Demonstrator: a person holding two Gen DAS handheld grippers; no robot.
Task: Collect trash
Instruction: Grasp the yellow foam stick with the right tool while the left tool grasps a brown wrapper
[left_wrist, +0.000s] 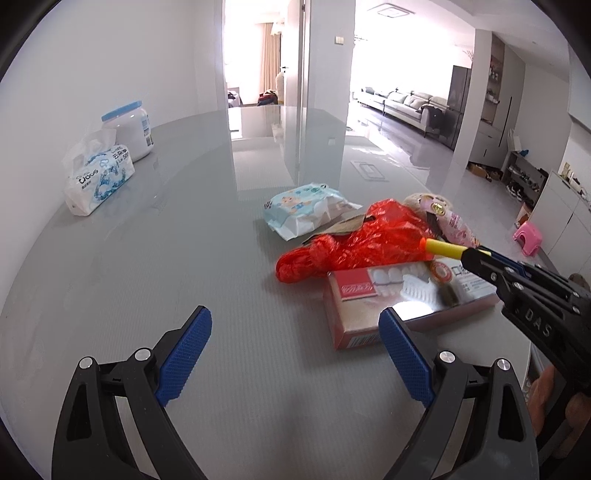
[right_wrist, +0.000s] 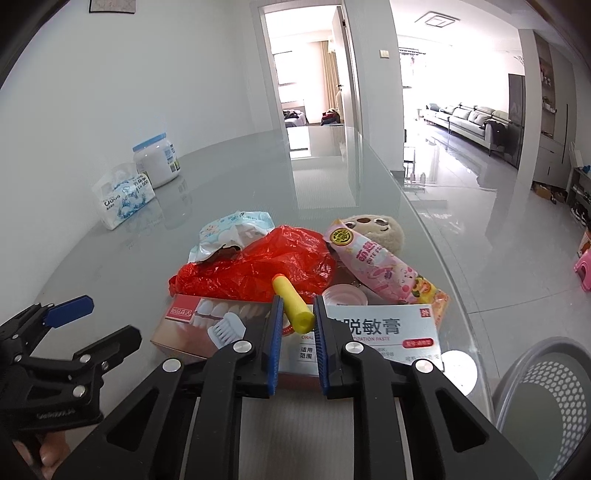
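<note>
My right gripper (right_wrist: 298, 302) is shut on a yellow foam dart (right_wrist: 293, 308) with an orange tip, held just above the trash pile. From the left wrist view, that gripper (left_wrist: 469, 256) reaches in from the right with the dart (left_wrist: 445, 250). The pile on the glass table holds a red plastic bag (right_wrist: 266, 266), a toothpaste box (right_wrist: 373, 330), a wet-wipes pack (right_wrist: 229, 232), a pink snack bag (right_wrist: 384, 269) and a plush toy (right_wrist: 386, 227). My left gripper (left_wrist: 295, 325) hovers open and empty left of the box (left_wrist: 399, 306).
A tissue pack (left_wrist: 99, 177) and a white jar with a blue lid (left_wrist: 129, 129) stand at the far left by the wall. A grey mesh bin (right_wrist: 554, 398) sits below the table's curved right edge (right_wrist: 454, 280). Bare glass lies ahead of the left gripper.
</note>
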